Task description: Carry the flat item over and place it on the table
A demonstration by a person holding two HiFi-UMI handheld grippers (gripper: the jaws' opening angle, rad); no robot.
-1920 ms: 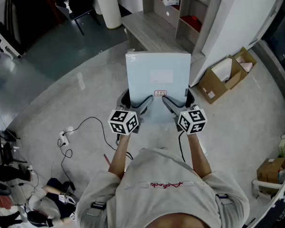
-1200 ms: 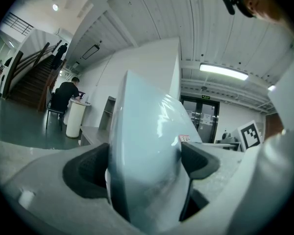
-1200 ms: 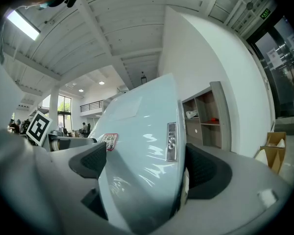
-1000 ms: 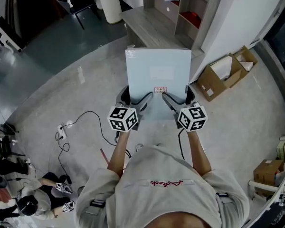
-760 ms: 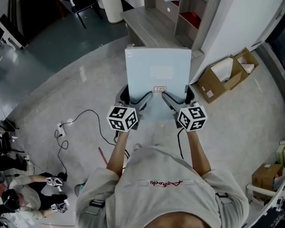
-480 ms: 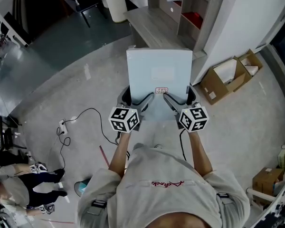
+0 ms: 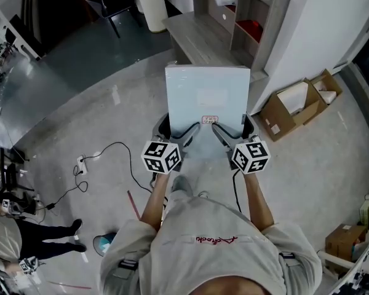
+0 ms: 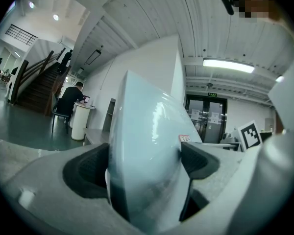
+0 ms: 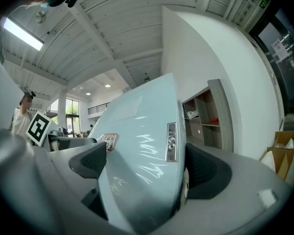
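- my left gripper [image 7: 176, 129] is clamped on the near left edge of the flat item [image 7: 206, 96]; in the left gripper view the dark pads press both faces of it [image 8: 144, 146].
- my right gripper [image 7: 230, 128] is clamped the same way on the near right edge, with the pale blue, glossy-wrapped panel [image 9: 142, 151] filling the gap between the jaws.
- the flat item is carried in the air between the two grippers, reaching forward from them over the concrete floor [image 7: 98, 121], apart from the table.
- a small red-and-white sticker [image 7: 209, 120] sits on its top face between my grippers; the print is too small to read.
- in the right gripper view a narrow silver label [image 9: 171, 141] runs along the item's edge just inside the outer jaw; its lettering is blurred.
- each gripper carries a cube with black-and-white square markers [image 7: 162, 157].
- the grey table [image 7: 200, 35] lies ahead of both grippers, with a shelf unit [image 7: 249, 11] beyond it.
- an open cardboard box [image 7: 295, 103] is on the floor to the right of my right gripper.
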